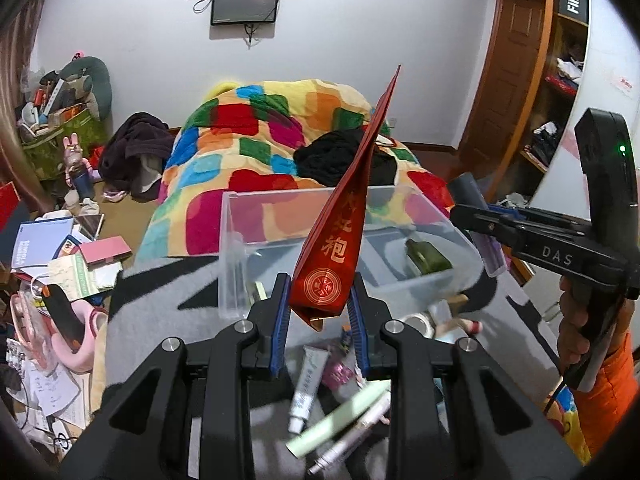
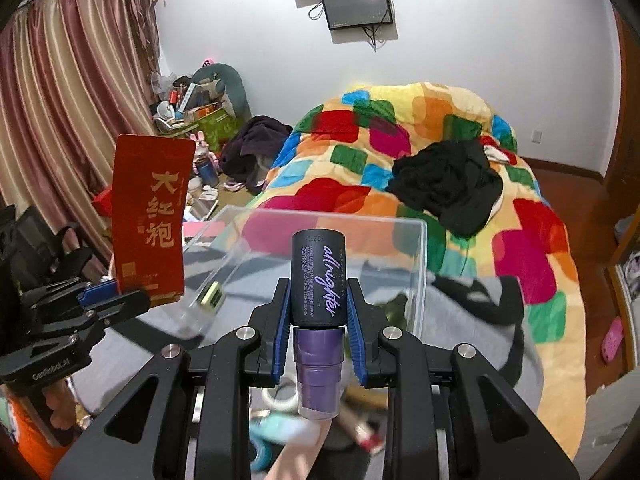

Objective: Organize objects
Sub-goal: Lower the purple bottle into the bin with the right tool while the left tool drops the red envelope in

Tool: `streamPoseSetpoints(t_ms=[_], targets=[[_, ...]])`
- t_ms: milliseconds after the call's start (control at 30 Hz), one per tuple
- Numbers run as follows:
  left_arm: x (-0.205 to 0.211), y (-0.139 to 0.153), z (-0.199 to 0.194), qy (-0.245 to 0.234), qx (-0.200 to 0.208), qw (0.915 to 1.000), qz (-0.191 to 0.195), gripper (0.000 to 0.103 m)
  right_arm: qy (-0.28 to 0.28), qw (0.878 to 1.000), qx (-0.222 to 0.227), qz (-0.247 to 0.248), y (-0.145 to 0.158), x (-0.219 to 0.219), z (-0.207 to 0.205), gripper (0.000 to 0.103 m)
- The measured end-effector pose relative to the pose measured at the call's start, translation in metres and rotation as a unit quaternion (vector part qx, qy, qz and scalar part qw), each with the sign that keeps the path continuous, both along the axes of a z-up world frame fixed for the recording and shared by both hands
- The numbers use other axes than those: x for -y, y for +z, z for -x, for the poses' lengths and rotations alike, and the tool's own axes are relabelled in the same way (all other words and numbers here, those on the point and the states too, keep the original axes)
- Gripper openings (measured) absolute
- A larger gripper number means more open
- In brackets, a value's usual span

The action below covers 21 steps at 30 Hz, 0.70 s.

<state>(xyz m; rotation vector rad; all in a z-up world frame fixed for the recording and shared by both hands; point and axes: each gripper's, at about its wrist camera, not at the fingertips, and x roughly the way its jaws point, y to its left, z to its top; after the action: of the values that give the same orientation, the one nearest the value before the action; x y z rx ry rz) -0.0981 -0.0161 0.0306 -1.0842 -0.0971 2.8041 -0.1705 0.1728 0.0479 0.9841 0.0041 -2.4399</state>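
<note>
My left gripper is shut on a flat red packet with gold Chinese lettering, held upright just in front of a clear plastic box. The packet also shows in the right wrist view, with the left gripper below it. My right gripper is shut on a black and purple spray bottle, held near the clear box. The right gripper also shows at the right of the left wrist view. A dark green bottle and a small gold-capped bottle lie inside the box.
Several tubes and a tape roll lie on the grey blanket under the grippers. A colourful quilt with black clothes covers the bed behind. Books and clutter fill the floor at left.
</note>
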Motion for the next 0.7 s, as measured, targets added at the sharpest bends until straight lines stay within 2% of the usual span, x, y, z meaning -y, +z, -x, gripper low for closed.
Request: streamPoseSetpoints(t_ms=[200,400,600,700], targets=[[0.004,-0.006,0.022,0.011,0.014,0.9997,0.017,0.028,-0.004,1.000,0.015,-0.023,-0.014,0.016,0.027,0.023],[0.005,-0.023,0.045,0.007,0.047,0.9984,0.031,0.028,0.002,0.997,0.050,-0.051,-0.038,0.033,0.045,0.023],[-0.009,-0.044,0.062,-0.008,0.085,0.9947,0.058,0.028,0.016,0.993,0.083,-0.083,-0.060,0.044,0.051,0.023],[-0.015,-0.044,0.062,-0.009,0.083,0.9942,0.068,0.028,0.023,0.991,0.090,-0.095,-0.065,0.048,0.053,0.023]])
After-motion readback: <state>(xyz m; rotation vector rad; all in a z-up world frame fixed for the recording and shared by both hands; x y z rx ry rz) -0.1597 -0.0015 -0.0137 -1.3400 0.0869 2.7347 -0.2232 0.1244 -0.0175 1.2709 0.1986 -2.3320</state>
